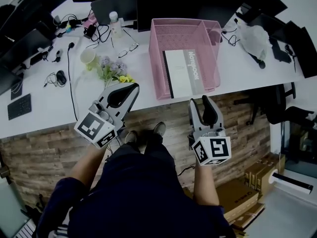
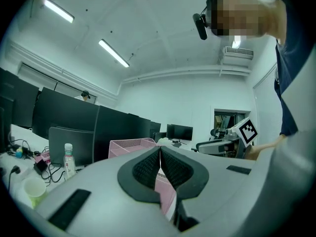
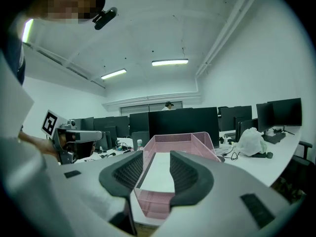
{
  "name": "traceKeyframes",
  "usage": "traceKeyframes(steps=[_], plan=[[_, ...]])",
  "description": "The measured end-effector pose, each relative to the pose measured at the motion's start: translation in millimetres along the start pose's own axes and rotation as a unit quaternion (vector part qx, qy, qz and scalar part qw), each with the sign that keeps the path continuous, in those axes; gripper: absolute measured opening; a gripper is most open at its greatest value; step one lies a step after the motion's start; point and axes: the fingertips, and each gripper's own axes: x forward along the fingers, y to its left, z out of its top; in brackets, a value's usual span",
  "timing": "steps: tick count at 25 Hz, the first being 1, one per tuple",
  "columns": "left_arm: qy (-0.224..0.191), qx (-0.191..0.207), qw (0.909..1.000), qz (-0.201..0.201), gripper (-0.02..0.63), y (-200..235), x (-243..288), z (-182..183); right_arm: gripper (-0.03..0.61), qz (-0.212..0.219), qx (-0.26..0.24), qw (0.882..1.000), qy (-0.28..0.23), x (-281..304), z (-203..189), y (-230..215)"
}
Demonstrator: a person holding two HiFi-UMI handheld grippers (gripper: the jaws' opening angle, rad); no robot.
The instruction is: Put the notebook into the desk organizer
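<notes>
The white notebook (image 1: pixel 184 73) with a grey spine strip lies flat inside the pink mesh desk organizer (image 1: pixel 157 58) on the white desk. Both grippers hang off the desk's near edge, above the wooden floor. My left gripper (image 1: pixel 132 87) points toward the organizer's near left corner, its jaws shut together with nothing between them (image 2: pixel 160 149). My right gripper (image 1: pixel 200 101) sits just in front of the organizer, jaws apart and empty (image 3: pixel 156 154). In the right gripper view the organizer (image 3: pixel 212 147) and the notebook (image 3: pixel 160 174) show straight ahead between the pads.
Left of the organizer lie a small bunch of flowers (image 1: pixel 113 69), a paper cup (image 1: pixel 88 56), glasses (image 1: pixel 130 47), a bottle (image 1: pixel 115 24) and cables. A white plastic bag (image 1: pixel 252 38) sits at the right. Dark monitors line the desk's far side. Cardboard boxes (image 1: pixel 247 192) stand on the floor.
</notes>
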Motion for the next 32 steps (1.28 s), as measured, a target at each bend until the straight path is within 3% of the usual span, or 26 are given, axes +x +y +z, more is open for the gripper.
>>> traceKeyframes(steps=[32], plan=[[-0.001, 0.01, 0.9999, -0.009, 0.028, 7, 12, 14, 0.061, 0.018, 0.044, 0.998, -0.028, 3, 22, 5]])
